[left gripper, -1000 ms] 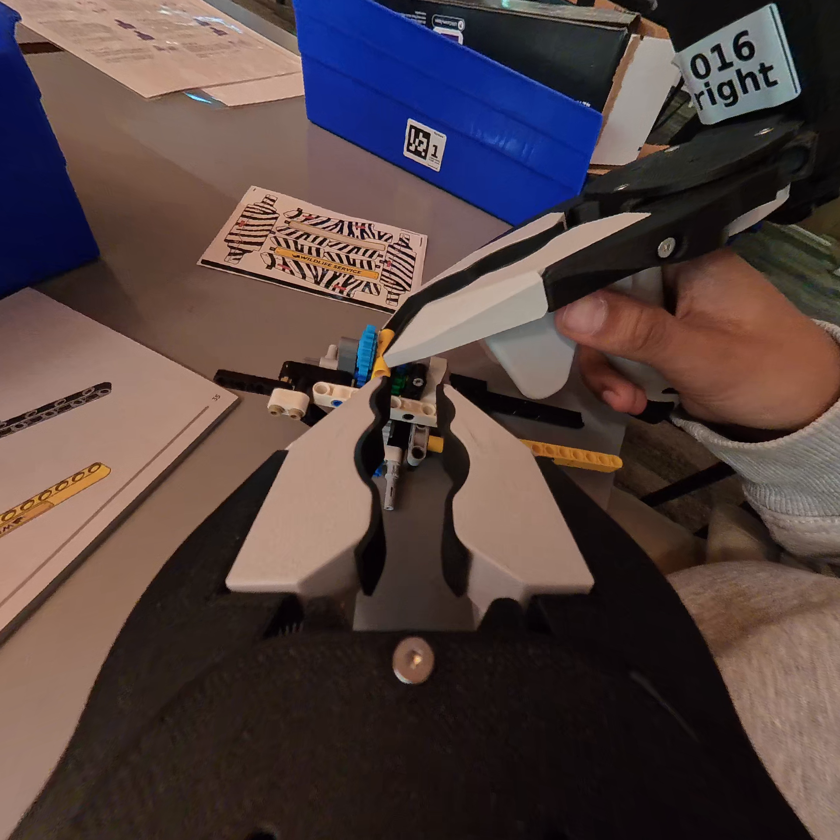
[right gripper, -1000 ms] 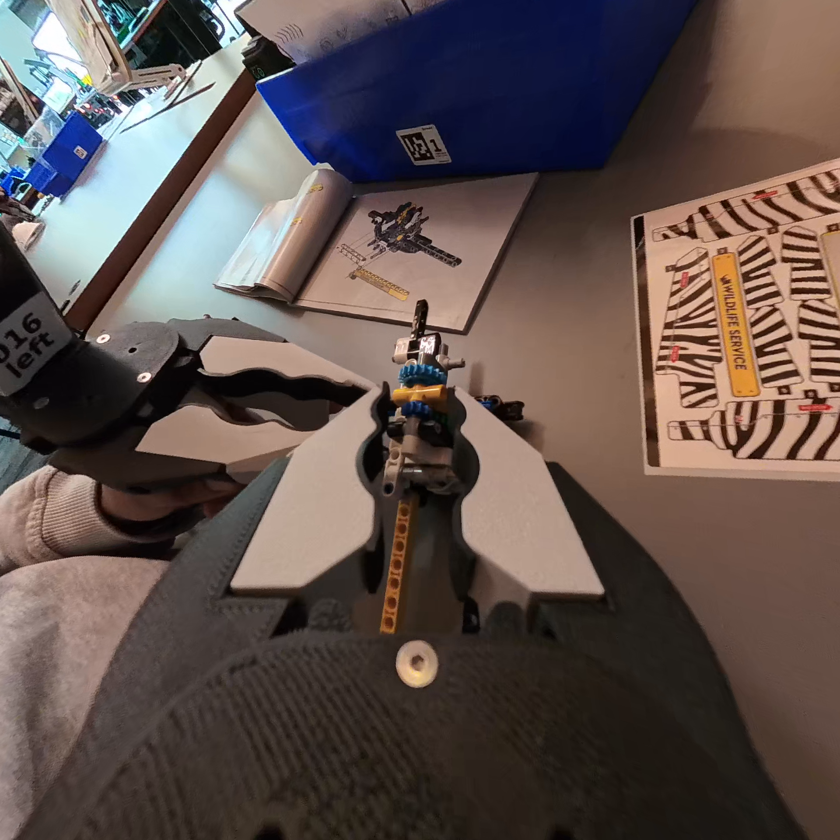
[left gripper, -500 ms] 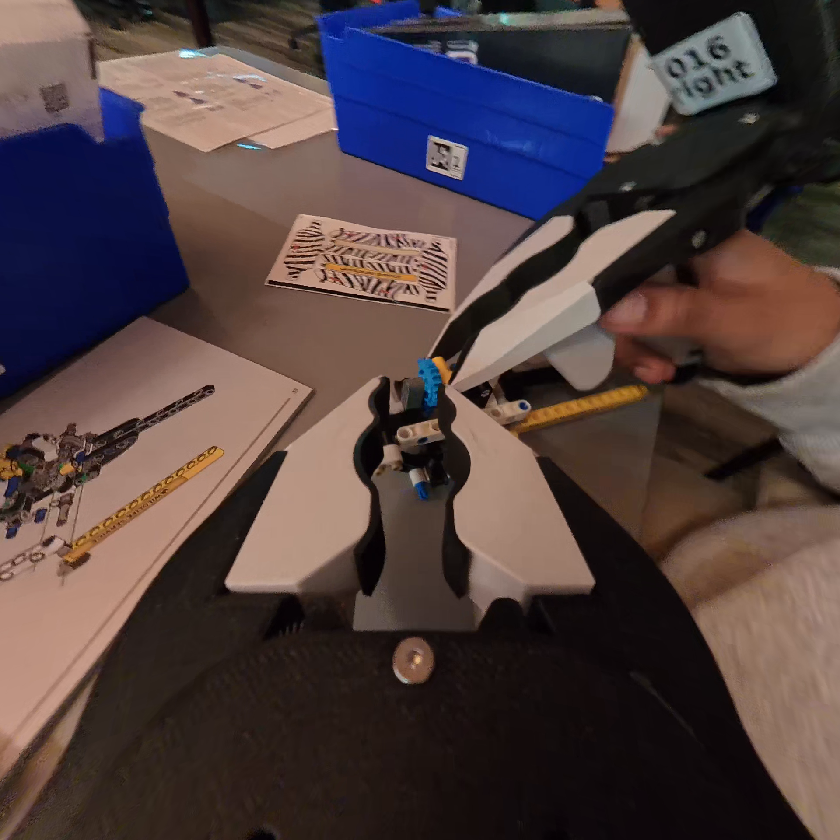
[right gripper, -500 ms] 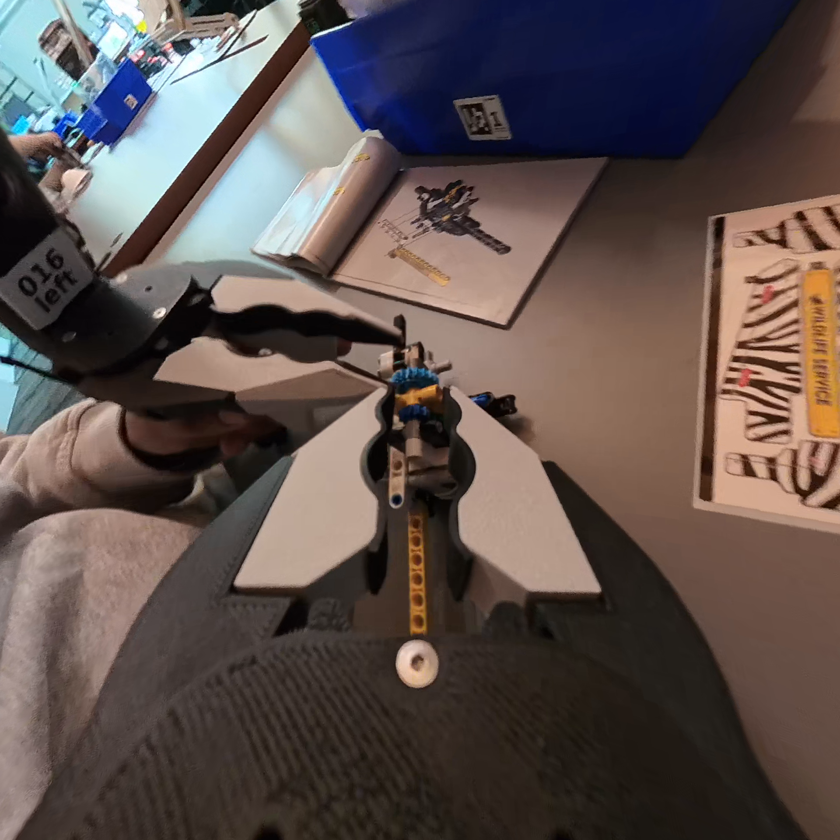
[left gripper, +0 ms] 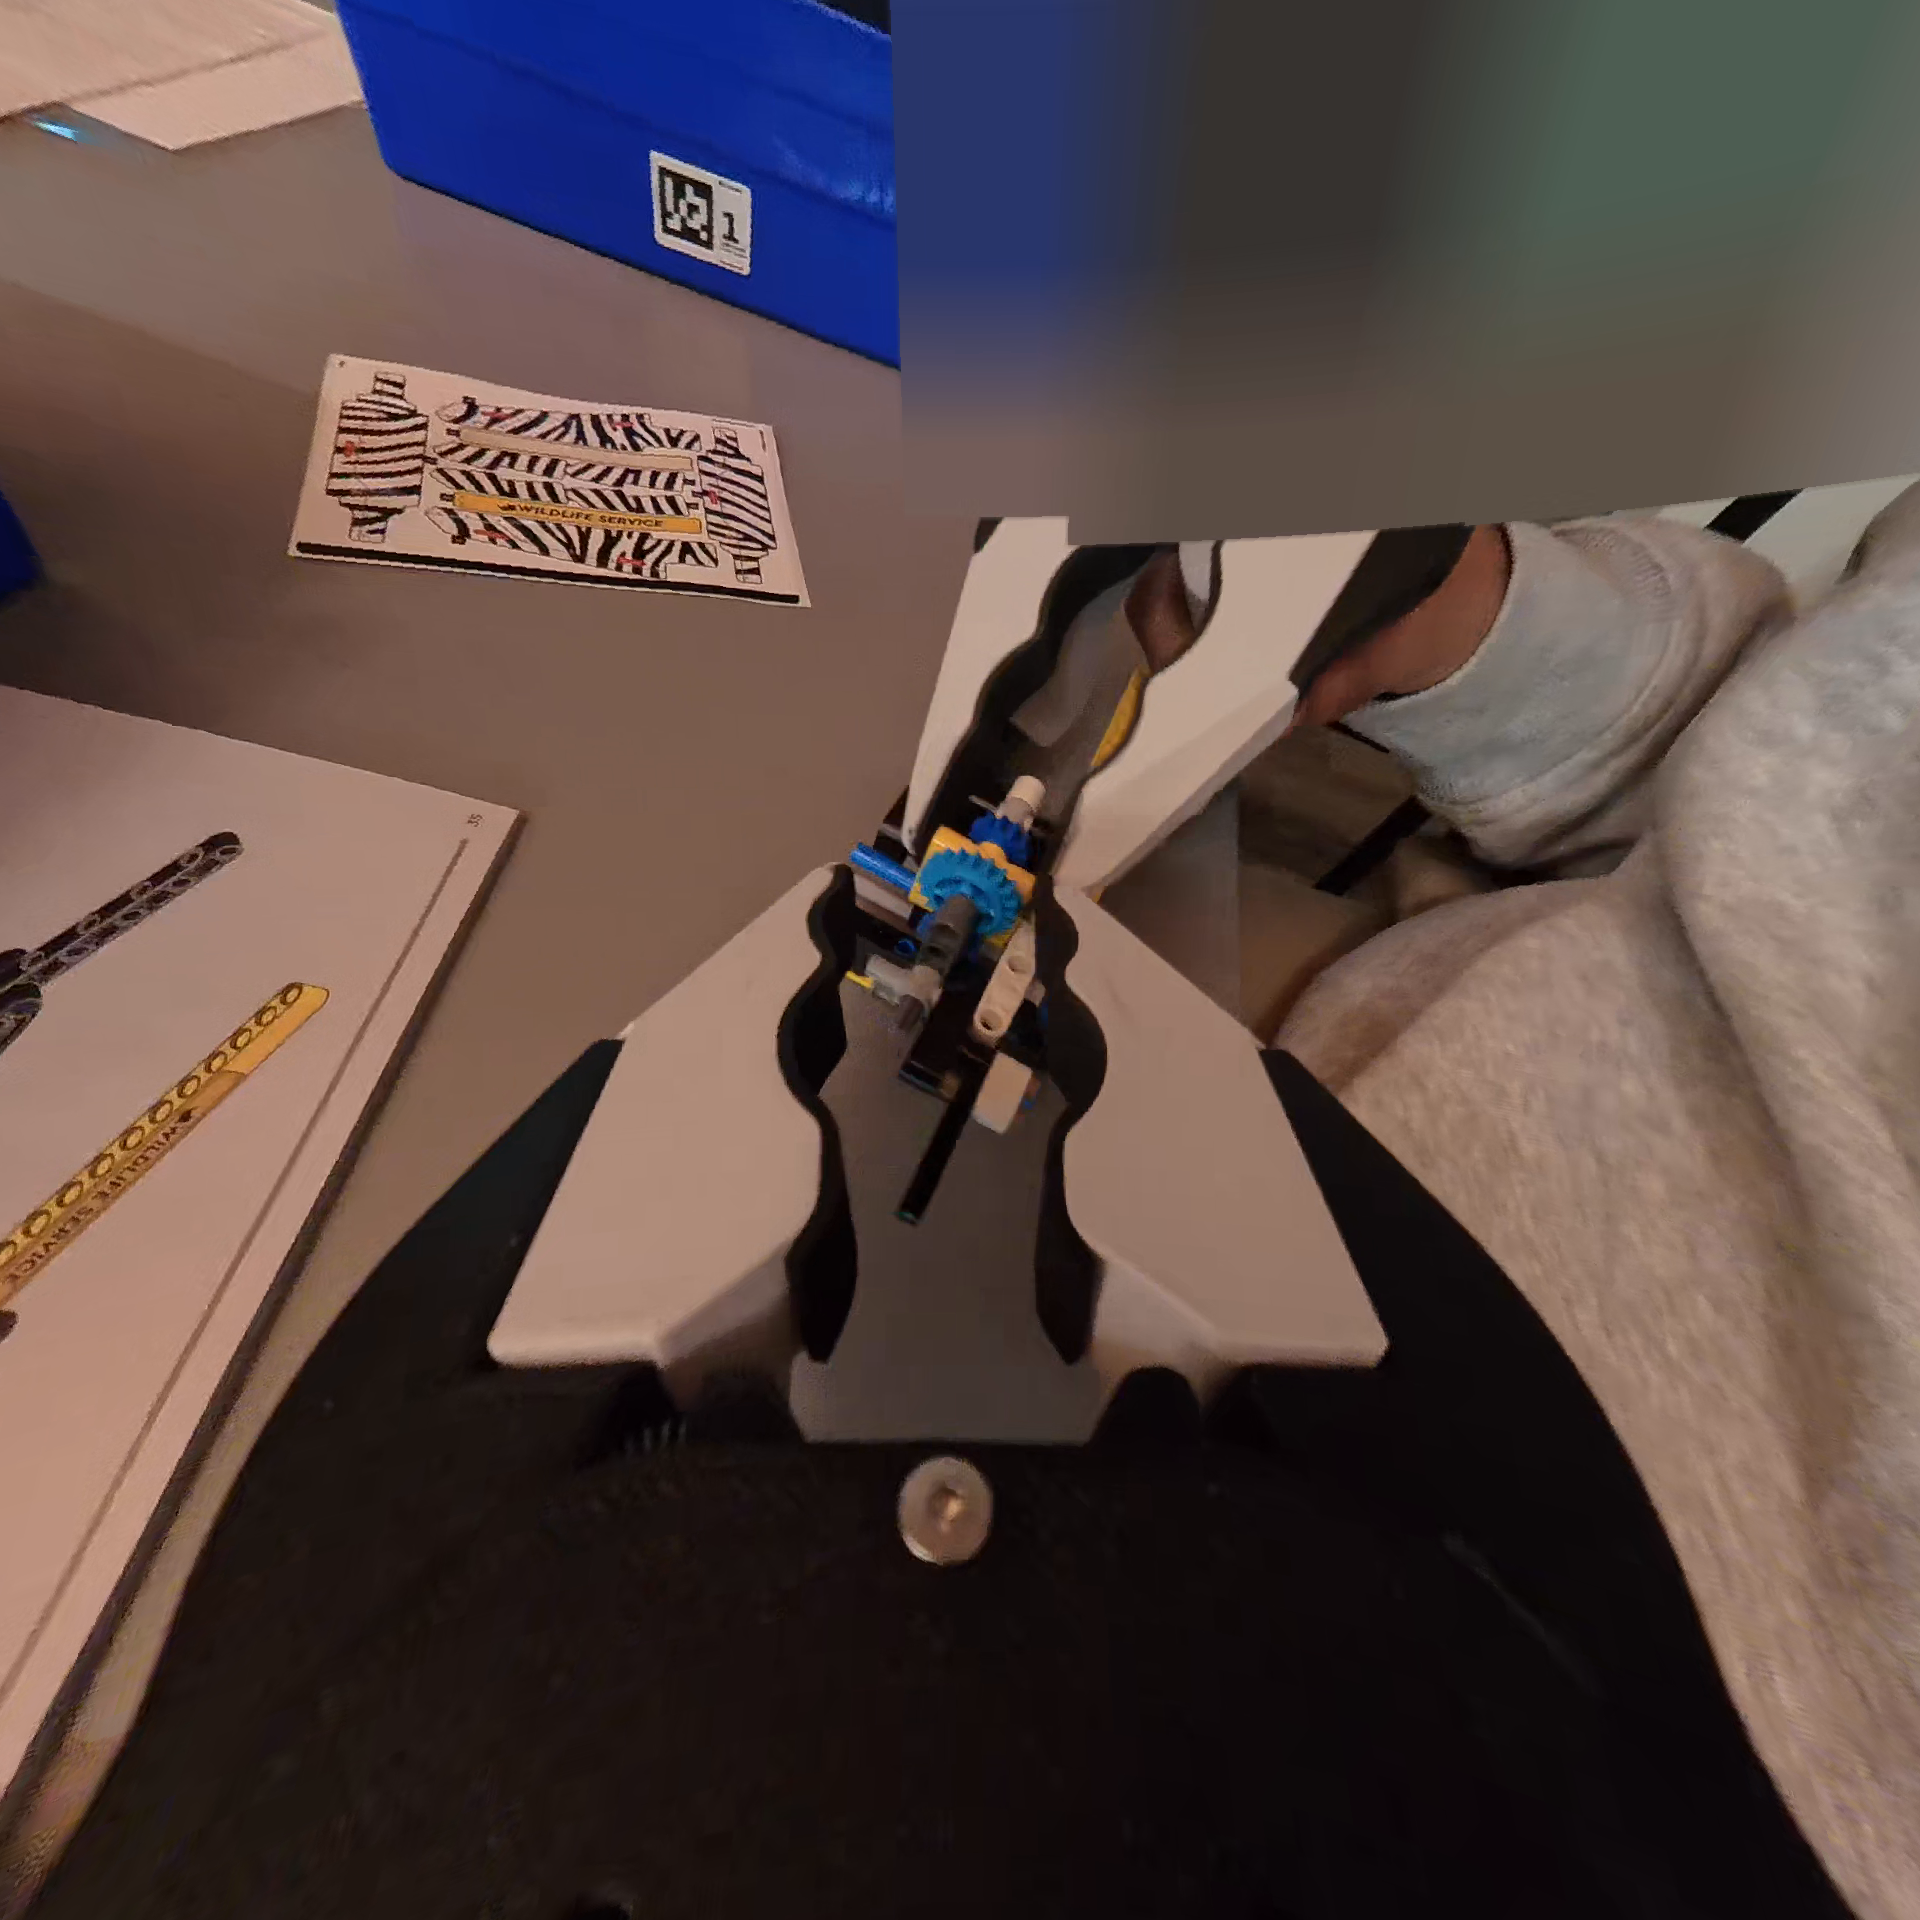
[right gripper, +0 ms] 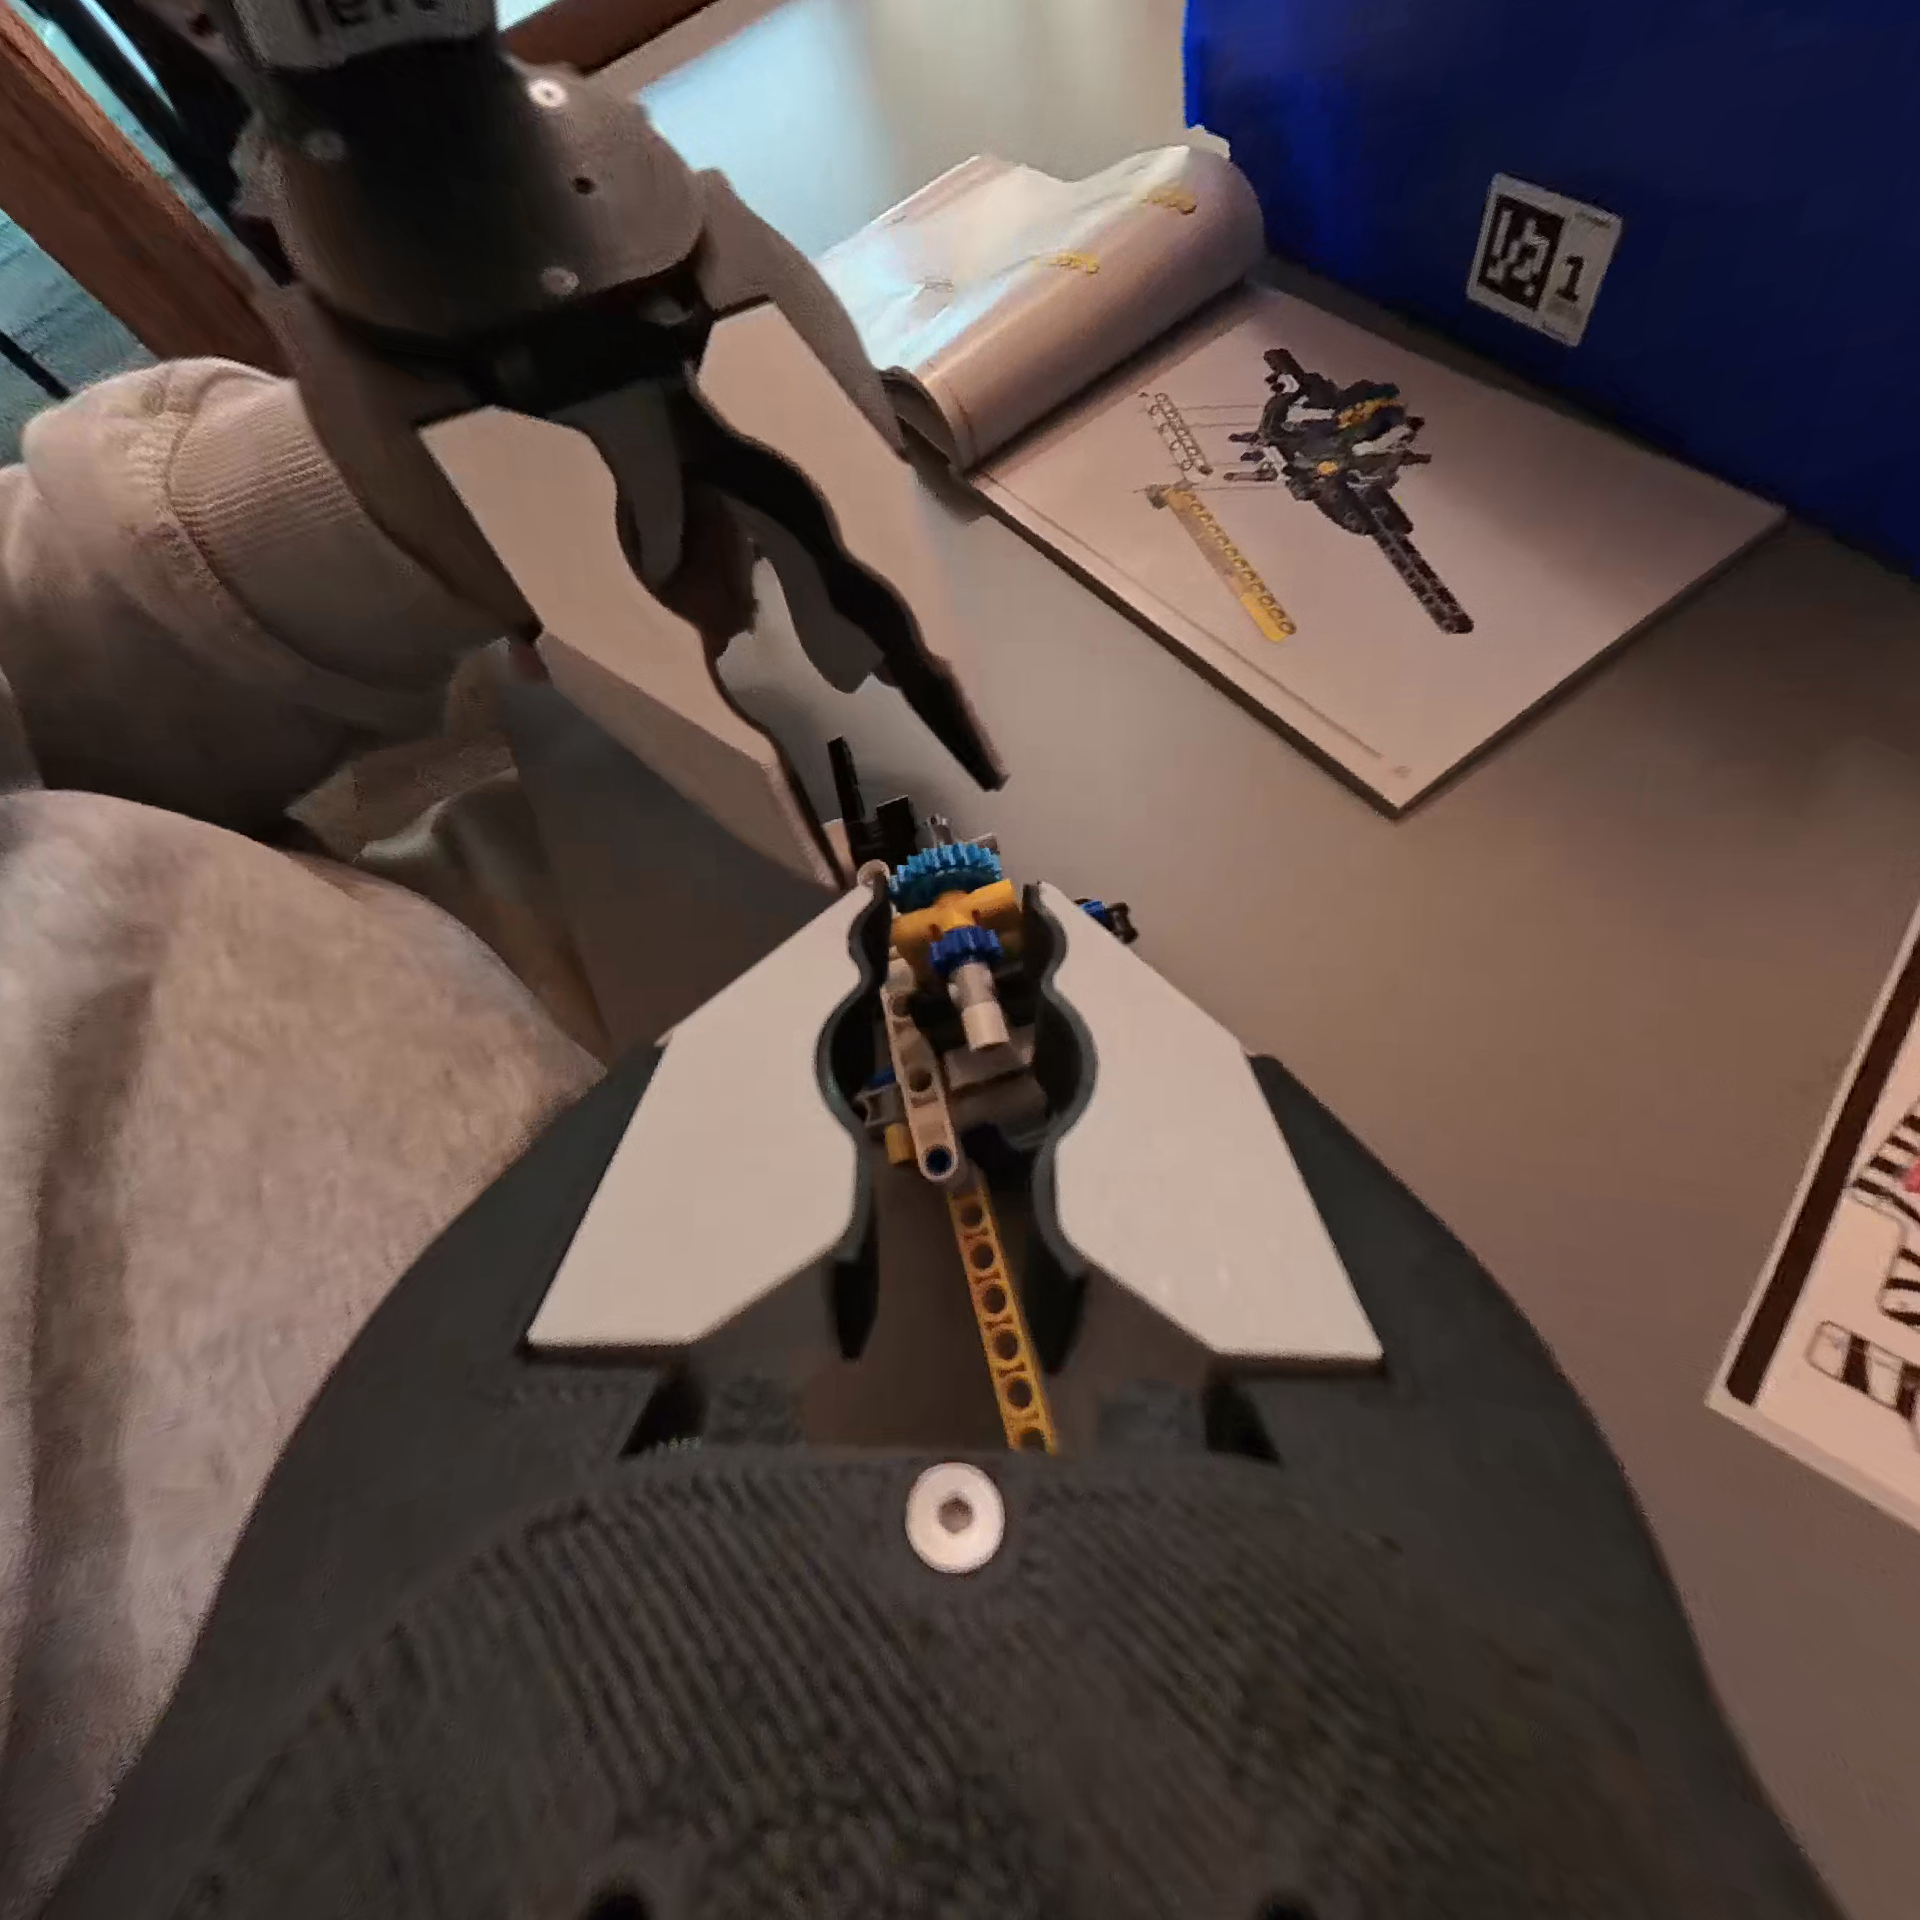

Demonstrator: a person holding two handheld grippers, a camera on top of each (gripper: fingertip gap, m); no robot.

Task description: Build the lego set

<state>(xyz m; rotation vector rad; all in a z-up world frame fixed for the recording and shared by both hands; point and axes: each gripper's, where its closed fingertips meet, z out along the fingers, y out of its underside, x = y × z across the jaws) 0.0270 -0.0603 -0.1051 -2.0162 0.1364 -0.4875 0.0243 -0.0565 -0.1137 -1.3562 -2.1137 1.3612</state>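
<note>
Both tongs meet over the table (left gripper: 623,707). Our right tongs (right gripper: 958,914) pinch the lego assembly (right gripper: 951,997); our left tongs (left gripper: 940,914) close on its other end.

Grey table (left gripper: 623,707) carries sticker sheet (left gripper: 551,488), instruction booklet (right gripper: 1382,561), blue bin (left gripper: 623,135).

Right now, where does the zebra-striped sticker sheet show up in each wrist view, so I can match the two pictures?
Left wrist view: the sticker sheet lies whole on the grey table, upper left, in front of the blue bin.
Right wrist view: only part of the sticker sheet shows, cut off at the right edge.
Shared landmark: the open instruction booklet.
</note>
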